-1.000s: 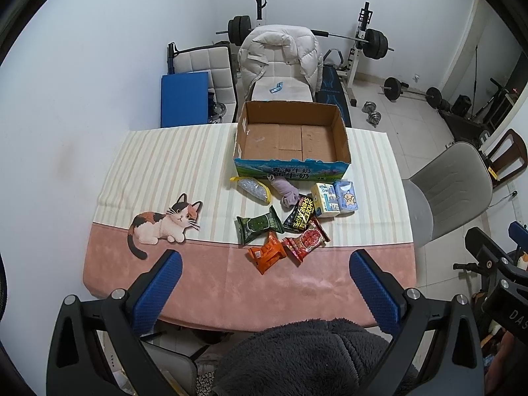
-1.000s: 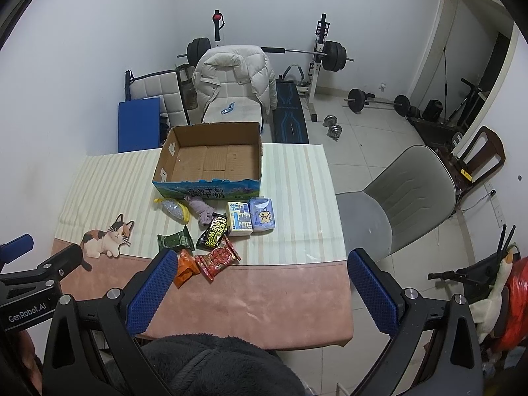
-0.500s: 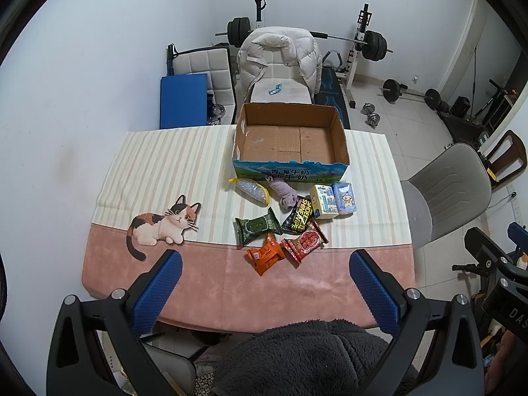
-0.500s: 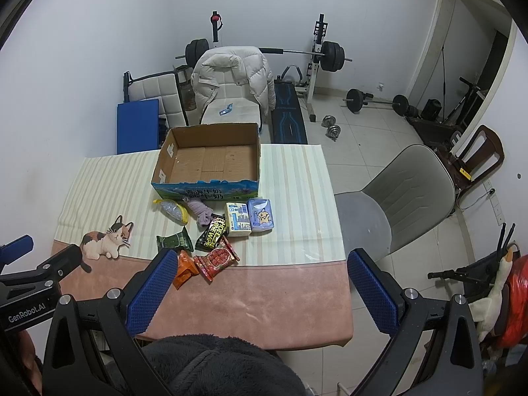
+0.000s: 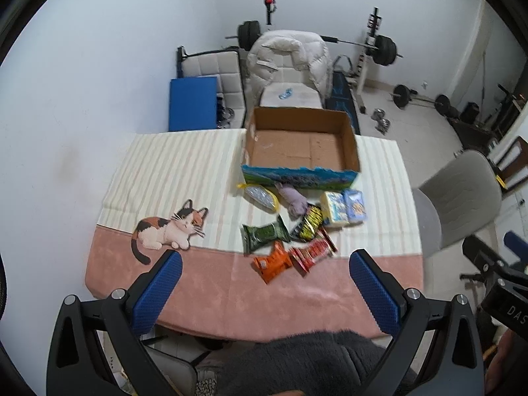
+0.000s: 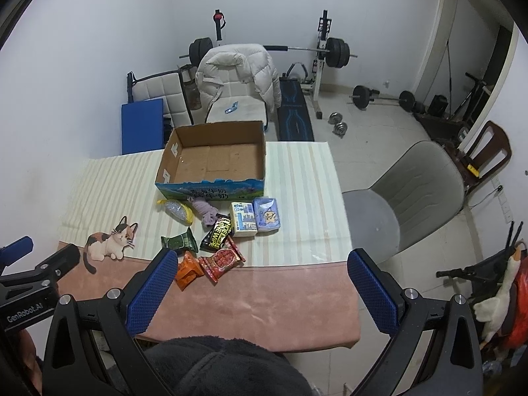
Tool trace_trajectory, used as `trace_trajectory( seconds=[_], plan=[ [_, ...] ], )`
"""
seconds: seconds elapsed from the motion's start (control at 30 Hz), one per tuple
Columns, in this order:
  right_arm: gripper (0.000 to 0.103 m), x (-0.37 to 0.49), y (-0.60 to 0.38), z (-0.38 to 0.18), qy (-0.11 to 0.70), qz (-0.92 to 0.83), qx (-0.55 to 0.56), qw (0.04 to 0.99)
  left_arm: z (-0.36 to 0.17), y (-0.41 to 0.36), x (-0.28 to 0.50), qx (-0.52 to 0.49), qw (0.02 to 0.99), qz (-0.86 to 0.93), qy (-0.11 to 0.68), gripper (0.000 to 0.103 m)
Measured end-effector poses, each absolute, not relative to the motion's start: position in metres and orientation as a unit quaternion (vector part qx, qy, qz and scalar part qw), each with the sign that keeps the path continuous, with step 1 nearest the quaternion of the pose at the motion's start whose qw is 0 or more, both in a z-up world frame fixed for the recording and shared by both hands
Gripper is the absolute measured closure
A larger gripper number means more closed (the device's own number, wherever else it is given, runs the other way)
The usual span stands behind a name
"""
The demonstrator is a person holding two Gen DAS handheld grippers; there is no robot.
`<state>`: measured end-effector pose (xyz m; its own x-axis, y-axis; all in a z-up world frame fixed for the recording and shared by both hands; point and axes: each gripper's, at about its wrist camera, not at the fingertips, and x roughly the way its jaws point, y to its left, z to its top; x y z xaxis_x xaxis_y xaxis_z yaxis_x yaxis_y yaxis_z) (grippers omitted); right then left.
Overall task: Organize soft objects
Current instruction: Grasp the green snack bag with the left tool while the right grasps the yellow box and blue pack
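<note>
Both claws were released, empty, and held above the near edge of the table (image 5: 204, 297). From its own camera the left gripper (image 5: 264, 292) had its blue pads (image 5: 155, 292) spread wide, and the right gripper (image 6: 262, 292) likewise showed its jaws wide apart with nothing between them.

Ahead at twelve o'clock stood the open cardboard box (image 5: 298, 147), its floor bare. Just before its printed front wall lay the soft things in a loose cluster. A clear yellow-edged pouch (image 5: 260, 196) sat at the cluster's ten o'clock, with a lilac cloth bundle (image 5: 295, 203) just beside it at three o'clock. At the cluster's two o'clock a yellow tissue pack (image 5: 334, 208) and a blue tissue pack (image 5: 355, 205) lay side by side, touching. A black-and-yellow snack bag (image 5: 308, 224) lay in the middle, a green packet (image 5: 264, 234) at its nine o'clock. Nearest the claws, at six o'clock of the cluster, an orange packet (image 5: 273, 262) and a red packet (image 5: 312, 252) lay side by side.

A cat picture (image 5: 168, 229) marked the tablecloth at nine o'clock of the cluster. A grey chair (image 6: 406, 198) stood off the table at three o'clock, and a white jacket (image 6: 237, 72) hung on a seat beyond the box.
</note>
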<state>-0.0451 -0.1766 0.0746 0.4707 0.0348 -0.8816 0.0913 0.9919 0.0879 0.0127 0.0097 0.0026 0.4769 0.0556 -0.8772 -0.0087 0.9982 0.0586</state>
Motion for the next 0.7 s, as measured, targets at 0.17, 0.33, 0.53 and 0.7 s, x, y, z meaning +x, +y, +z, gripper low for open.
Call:
trace_trajectory(
  seconds=[0.17,0.33,0.53,0.7],
  plan=[
    [0.000,0.001,-0.186,0.001,0.548,0.019,0.101,0.830,-0.051,0.027,0.062,0.020,0.839,0.052,0.541,0.000],
    [0.000,0.062,-0.194,-0.103,0.599,0.063,0.160,0.782,-0.124,0.051,0.120,-0.030,0.796,0.071,0.600,0.000],
    [0.000,0.137,-0.179,-0.223,0.659,0.101,0.172,0.725,-0.239,0.034,0.177,0.033,0.750,-0.006,0.661,0.000],
    [0.004,0.180,-0.155,-0.292,0.700,0.105,0.139,0.692,-0.327,0.004,0.187,0.213,0.703,-0.078,0.674,0.000]
  ],
)
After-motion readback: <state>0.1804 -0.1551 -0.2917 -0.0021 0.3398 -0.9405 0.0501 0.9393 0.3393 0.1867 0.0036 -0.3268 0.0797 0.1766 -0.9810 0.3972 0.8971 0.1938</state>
